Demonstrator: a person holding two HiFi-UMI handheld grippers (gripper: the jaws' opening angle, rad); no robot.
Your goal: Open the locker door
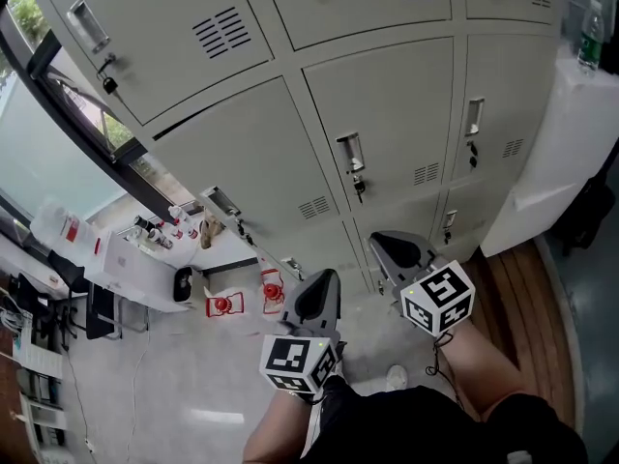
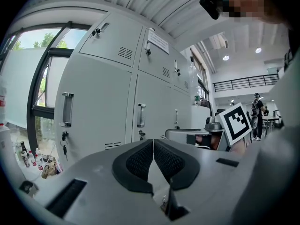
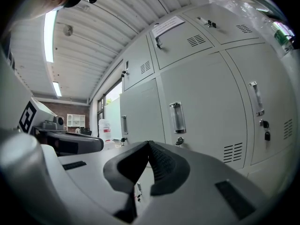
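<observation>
A bank of grey lockers fills the head view. The middle locker door is closed, with a recessed metal handle and a key hanging under it. Below the doors and clear of them, my left gripper and my right gripper are held side by side, apart from the lockers. The left gripper has its ribbed pads together on nothing. Past the shut, empty right gripper, that handle and its lock stand ahead.
More closed doors with handles flank the middle one. A white cabinet carrying a green bottle stands on the right. At left, a window, a sill with small bottles, and red items on the floor.
</observation>
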